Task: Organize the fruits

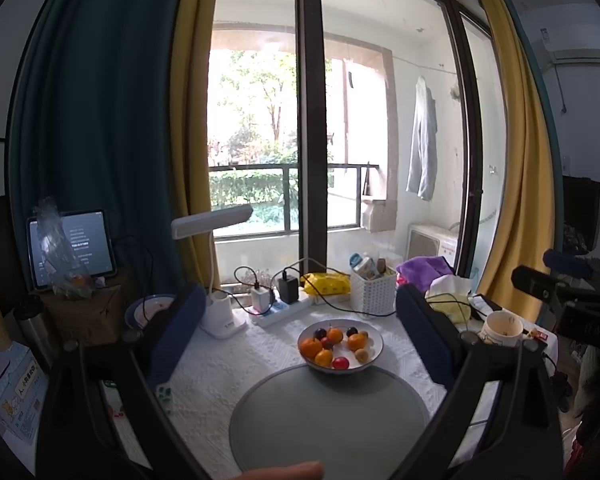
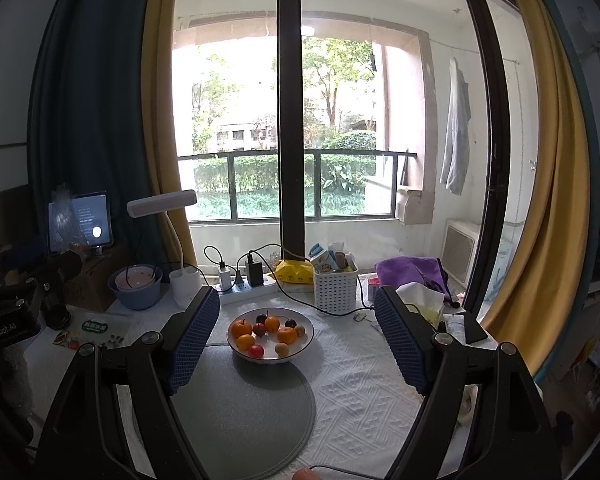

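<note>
Both grippers are idle and empty from where I sit. Left gripper [image 1: 300, 336] has its jaws spread wide with nothing between them; right gripper [image 2: 296, 336] is the same. Both hang short of the white bowl [image 2: 305, 343], not touching it.

The bowl sits on the far edge of the round grey mat [image 2: 236, 412], on the white textured tablecloth [image 2: 360, 392]. It holds a mix of small fruits: four oranges, e.g. [image 2: 287, 335], a red one [image 2: 256, 351], dark plums [image 2: 290, 323] and a tan round one [image 2: 281, 348].

Risks as I judge them:
- The fruits are round, packed and touching. Closing on one will likely nudge its neighbours, which could roll over the low rim.
- Jaws this wide may catch two fruits at once or clip the rim and skid the bowl off the mat.
- A black charger cable [image 2: 300, 300] trails on the cloth just behind the bowl from the power strip [image 2: 244, 290]. Overreaching could snag it.
- Soft plums would bruise under a hard clamp.

Orientation: the bowl is upright, mouth up, and round, so it has no long axis. The fruits are near-spherical, so grasp angle hardly matters. One plum's stem [image 2: 266, 313] points up.
</note>
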{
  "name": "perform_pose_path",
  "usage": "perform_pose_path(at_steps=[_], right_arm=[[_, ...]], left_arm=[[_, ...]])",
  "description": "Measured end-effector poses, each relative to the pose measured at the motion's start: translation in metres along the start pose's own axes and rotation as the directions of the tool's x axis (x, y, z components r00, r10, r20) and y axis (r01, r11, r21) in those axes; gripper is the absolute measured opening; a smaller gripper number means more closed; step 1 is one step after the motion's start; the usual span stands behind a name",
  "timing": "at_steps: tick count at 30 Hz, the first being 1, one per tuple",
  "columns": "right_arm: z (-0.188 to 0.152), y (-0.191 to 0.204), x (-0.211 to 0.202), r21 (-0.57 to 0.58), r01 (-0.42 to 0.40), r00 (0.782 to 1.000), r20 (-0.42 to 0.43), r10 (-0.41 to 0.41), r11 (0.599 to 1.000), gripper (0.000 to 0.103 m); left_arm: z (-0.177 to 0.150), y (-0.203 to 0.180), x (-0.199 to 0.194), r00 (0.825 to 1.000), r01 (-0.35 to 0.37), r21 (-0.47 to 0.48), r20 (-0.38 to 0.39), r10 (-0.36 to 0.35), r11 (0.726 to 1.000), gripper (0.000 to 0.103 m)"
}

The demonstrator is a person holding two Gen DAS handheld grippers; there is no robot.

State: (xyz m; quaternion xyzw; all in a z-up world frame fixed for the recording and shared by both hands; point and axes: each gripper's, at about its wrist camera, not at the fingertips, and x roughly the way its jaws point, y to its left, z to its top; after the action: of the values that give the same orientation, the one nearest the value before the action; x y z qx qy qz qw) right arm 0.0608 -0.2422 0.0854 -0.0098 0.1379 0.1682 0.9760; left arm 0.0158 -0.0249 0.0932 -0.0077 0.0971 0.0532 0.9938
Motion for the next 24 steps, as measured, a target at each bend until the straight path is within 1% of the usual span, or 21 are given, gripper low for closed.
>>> perform_pose_path(at_steps=[24], right_arm=[[-0.0039,0.0018,0.0028,-0.003,-0.003,1.0,-0.007,0.003,1.0,0.083]], left_arm=[[-0.0014,0.0004,-0.0014,1.0,0.003,-0.002,-0.002,-0.003,1.0,0.097]])
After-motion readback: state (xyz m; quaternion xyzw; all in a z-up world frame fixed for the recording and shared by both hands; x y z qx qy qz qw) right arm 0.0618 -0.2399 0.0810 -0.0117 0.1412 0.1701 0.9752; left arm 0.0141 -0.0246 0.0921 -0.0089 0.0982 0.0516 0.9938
